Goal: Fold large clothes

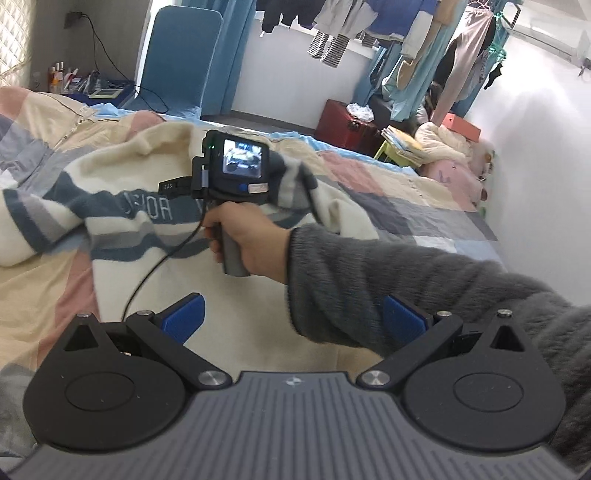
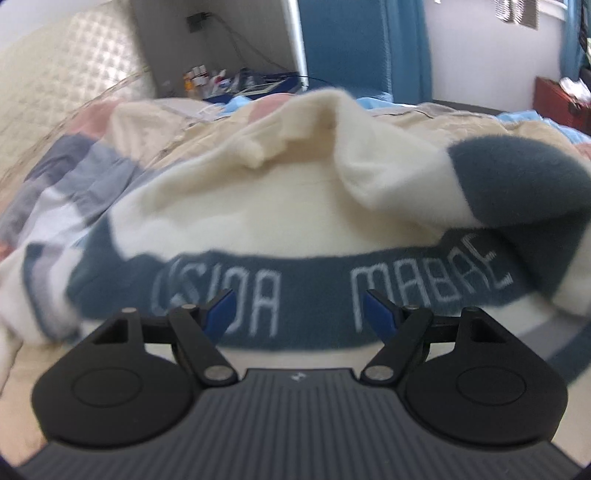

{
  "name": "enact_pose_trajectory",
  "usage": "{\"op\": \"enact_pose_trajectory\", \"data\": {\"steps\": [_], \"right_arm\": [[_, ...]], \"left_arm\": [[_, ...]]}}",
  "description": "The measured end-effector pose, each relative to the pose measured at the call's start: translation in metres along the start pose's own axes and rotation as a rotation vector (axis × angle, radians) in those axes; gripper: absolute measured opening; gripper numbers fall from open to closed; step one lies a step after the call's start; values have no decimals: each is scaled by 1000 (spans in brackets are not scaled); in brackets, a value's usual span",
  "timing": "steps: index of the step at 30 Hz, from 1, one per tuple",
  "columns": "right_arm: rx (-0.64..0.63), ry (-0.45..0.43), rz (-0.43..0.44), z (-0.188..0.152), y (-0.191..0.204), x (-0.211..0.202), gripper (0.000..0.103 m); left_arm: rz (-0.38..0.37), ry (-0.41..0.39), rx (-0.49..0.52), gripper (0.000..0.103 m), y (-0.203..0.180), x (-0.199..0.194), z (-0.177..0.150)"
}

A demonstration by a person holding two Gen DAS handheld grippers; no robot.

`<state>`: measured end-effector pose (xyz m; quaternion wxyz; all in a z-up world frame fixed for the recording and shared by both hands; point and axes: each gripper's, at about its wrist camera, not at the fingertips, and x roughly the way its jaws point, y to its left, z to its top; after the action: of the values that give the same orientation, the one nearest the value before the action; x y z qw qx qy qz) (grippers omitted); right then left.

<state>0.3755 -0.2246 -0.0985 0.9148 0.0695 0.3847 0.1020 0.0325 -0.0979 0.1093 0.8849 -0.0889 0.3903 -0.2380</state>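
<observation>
A: Item one, left tongs (image 1: pixel 293 317)?
B: Blue pads set wide apart, nothing between them but a grey fleece sleeve (image 1: pixel 388 291) crossing in front. Raised above the bed (image 1: pixel 424 206), angled downward.

A: Item two, right tongs (image 2: pixel 299 314)?
B: Spread wide as well, empty, pads clear of the cloth. Seen from the left tongs only from behind: black body with a small lit screen, gripped by a hand (image 1: pixel 251 240) on the grey handle, cable trailing down.

A: Item three, the garment?
B: Cream sweater (image 2: pixel 266 206) with slate-blue stripes and pale lettering on one band. Spread rumpled on the bed straight ahead of the right tongs, lettered band just beyond the tips, one fold standing up further ahead. Ahead and left of the left tongs.

A: Bedding?
B: Patchwork cover in pink, cream and grey squares, beneath everything.

A: Surroundings?
B: Blue chair (image 1: pixel 181 59) far ahead-left of the left tongs; red suitcase (image 1: pixel 345 123) far ahead-right; hanging laundry (image 1: pixel 332 33) above it.
</observation>
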Motion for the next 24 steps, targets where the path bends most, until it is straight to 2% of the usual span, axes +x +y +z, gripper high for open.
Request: {"op": "enact_pose_trajectory", "data": {"steps": [7, 10, 14, 19, 22, 24], "right_arm": [[73, -26, -43, 9, -24, 38, 77], [98, -71, -71, 16, -40, 45, 77], [132, -131, -102, 26, -65, 48, 77], [156, -206, -65, 39, -93, 51, 77], [137, -281, -114, 48, -101, 54, 77], [135, -300, -148, 53, -106, 60, 77]], "left_arm": [[-24, -24, -7, 103, 3, 4, 7], [-19, -45, -33, 103, 10, 5, 12], [-4, -30, -81, 103, 24, 14, 20], [11, -21, -110, 103, 40, 27, 29], [29, 10, -140, 103, 57, 44, 32], [66, 5, -144, 103, 68, 57, 32]]}}
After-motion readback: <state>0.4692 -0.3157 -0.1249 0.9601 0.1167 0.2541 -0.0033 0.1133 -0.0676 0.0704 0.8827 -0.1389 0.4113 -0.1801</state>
